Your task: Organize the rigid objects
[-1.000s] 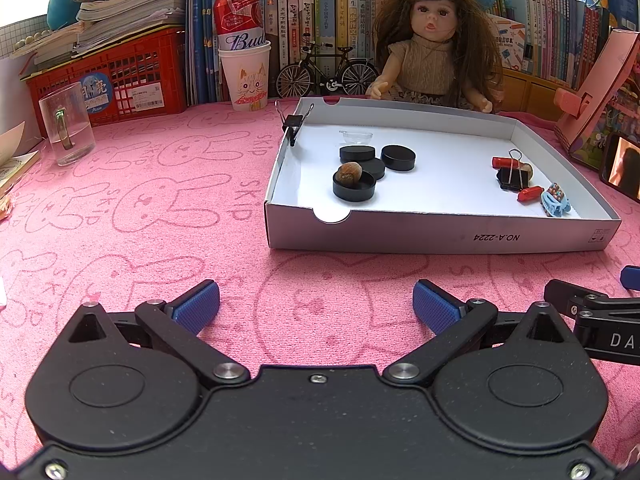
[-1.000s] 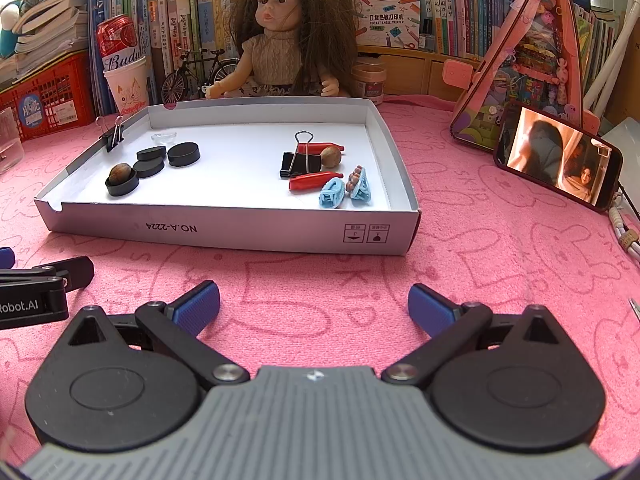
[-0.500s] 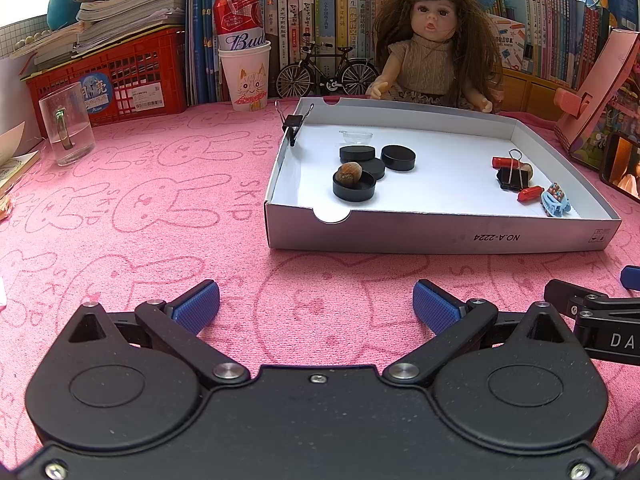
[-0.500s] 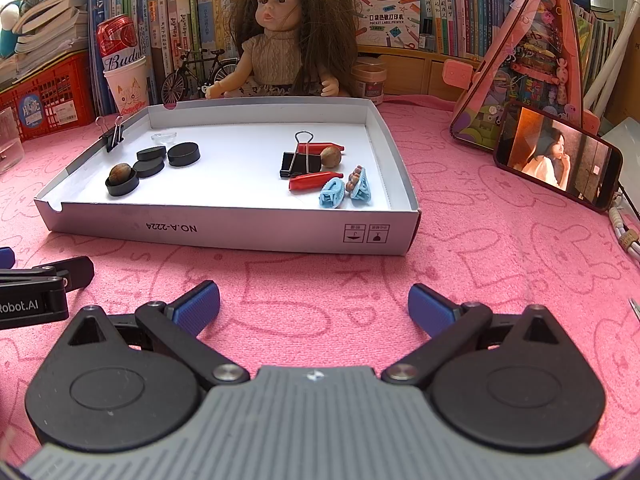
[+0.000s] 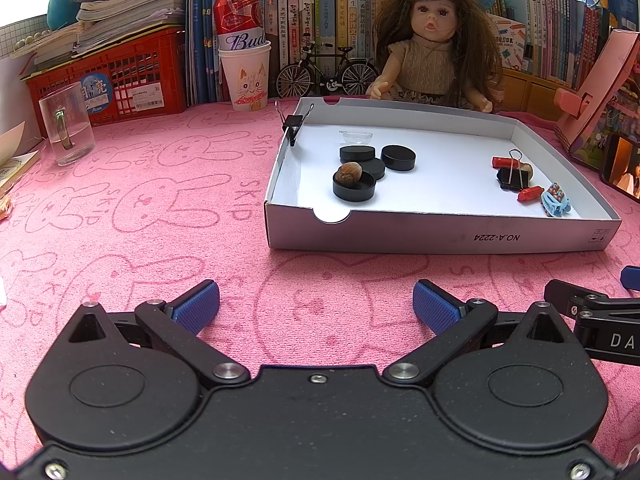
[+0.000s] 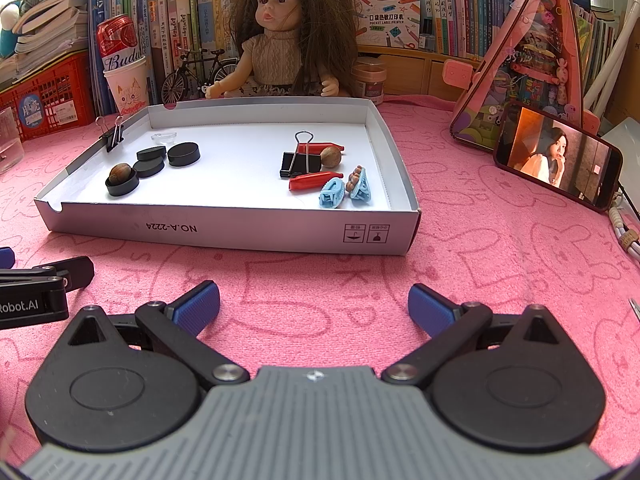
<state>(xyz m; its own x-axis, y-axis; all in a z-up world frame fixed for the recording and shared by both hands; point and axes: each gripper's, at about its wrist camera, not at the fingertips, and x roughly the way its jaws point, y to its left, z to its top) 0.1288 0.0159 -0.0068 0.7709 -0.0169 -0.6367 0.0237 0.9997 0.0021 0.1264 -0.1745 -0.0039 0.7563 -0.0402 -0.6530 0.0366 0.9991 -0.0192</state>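
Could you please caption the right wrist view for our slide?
Open right gripper hovers before a white tray of binder clips, black discs and nuts.

Shallow box [image 6: 248, 236] sits mid-worktop [image 6: 500, 248]. In its left half: four round lids [image 6: 183, 154] clustered, one nut [image 6: 120, 171] on the nearest lid. Binder clip [image 6: 112, 136] on the box's left wall. In its right half: second binder clip [image 6: 301, 163], second nut [image 6: 331, 157] just behind it, two hair clips [image 6: 345, 190] nearest the front. Doll [image 6: 280, 48] behind box, phone [image 6: 558, 156] right, glass mug [image 5: 66, 124] far left. Both hand-held grippers in front of box: left [image 5: 316, 306], right [image 6: 314, 306].
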